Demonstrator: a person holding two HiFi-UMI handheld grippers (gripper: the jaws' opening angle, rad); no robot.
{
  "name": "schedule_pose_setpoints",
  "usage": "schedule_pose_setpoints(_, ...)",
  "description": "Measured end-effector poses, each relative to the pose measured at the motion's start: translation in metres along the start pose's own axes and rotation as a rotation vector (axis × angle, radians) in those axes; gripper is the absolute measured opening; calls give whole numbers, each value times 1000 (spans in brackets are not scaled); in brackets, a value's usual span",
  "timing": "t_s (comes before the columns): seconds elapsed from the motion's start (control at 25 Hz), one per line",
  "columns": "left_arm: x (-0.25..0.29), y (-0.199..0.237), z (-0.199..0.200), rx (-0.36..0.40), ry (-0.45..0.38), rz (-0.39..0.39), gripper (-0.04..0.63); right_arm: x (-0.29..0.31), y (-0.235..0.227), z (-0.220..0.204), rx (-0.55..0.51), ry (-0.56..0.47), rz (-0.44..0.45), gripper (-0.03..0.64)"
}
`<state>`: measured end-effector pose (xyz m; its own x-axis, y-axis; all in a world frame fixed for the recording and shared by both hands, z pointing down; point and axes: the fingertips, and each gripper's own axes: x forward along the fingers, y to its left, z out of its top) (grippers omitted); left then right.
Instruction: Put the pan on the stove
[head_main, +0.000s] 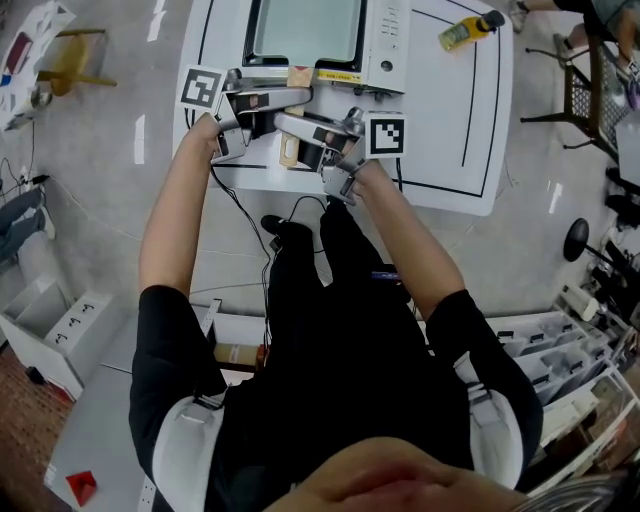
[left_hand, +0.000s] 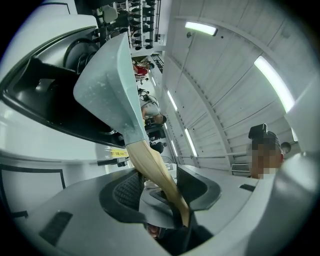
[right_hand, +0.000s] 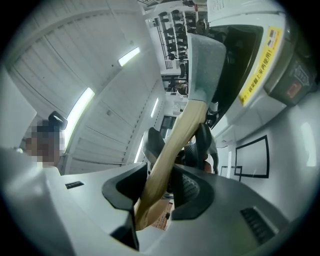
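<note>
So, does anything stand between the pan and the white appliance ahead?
Nothing visible does. The left gripper and right gripper both clamp the wooden handle, and the pan is held just before the white appliance, with no object between them.

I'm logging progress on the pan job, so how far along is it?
Done: the grasp; the left gripper and right gripper are both shut on the wooden handle of the pan. In hand: the pan is held up in front of the white appliance. Left: setting it on the stove and letting go; no stove is clearly identifiable in these views.
</note>
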<state>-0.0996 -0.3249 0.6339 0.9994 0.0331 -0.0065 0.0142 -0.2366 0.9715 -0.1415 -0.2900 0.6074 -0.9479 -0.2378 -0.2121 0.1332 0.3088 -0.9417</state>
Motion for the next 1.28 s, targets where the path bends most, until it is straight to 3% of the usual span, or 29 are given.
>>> schedule_pose_setpoints(0.24,0,-3,-3,14,-31,-20,220,-1,0,-5,39,10,-16,137)
schedule_pose_setpoints(0.44,0,13,-3,7,-32,48,267,-18,-21,2,78,19,-55,224)
schedule_pose_setpoints(0.56,-5,17,-3,20,-46,89,273,-27,-21,5,78,8,-67,224)
schedule_pose_setpoints(0.68,-9,15,-1,6,-80,79,273,-28,-16,9,87,-10,-55,223)
schedule_pose_setpoints(0.76,-9,12,0,-11,-100,62,225,-27,-14,7,101,-9,-50,223)
schedule_pose_setpoints(1.12,-7,13,1,-11,-128,76,224,-23,-18,-3,142,13,-63,222)
schedule_pose_setpoints(1.28,-5,14,5,-54,-167,75,201,-18,-17,-3,145,17,-58,221)
